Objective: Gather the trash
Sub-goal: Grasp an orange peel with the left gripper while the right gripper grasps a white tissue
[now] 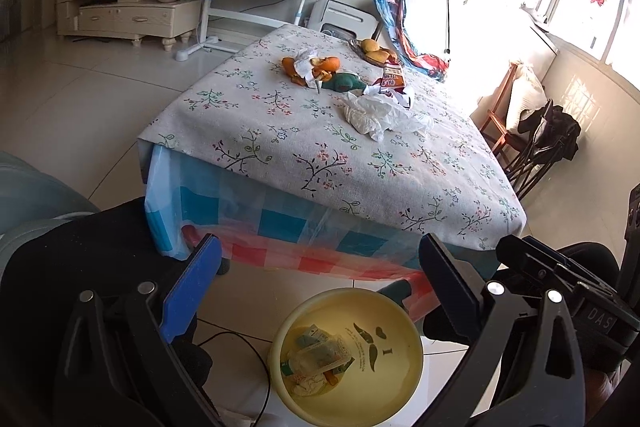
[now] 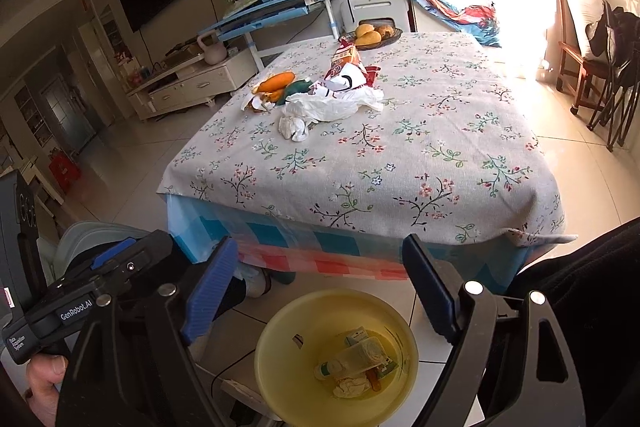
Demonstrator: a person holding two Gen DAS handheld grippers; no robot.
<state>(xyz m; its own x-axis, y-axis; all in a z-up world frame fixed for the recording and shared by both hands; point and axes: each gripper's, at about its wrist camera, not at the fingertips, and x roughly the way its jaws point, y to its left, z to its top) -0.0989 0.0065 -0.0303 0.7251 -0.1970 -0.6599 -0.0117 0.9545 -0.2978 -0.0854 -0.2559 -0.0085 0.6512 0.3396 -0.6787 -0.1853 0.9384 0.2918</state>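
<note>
The yellow bin stands on the tiled floor just in front of the table, below its near edge. Both grippers hang above the bin, side by side. The left gripper has its jaws wide apart with nothing between them; the blue pads frame the bin's rim from above. The right gripper also has its jaws spread wide and empty, again straddling the bin in its view. Inside the bin lie a clear plastic wrapper, a small green-and-white carton, a crumpled tissue and a bit of orange peel.

More trash is heaped on the table, toward its far side from the bin. Nearest the bin is a crumpled white plastic bag with a wad of tissue at its edge. Just behind it lies a red-and-white snack wrapper, and beside that a green bag. Further left of the pile sit orange peels mixed with scraps of white paper. At the table's far edge, beyond the pile, a dark dish of yellow fruit rests on the flowered cloth. A blue, white and red checked sheet hangs below the cloth, right behind the bin.
</note>
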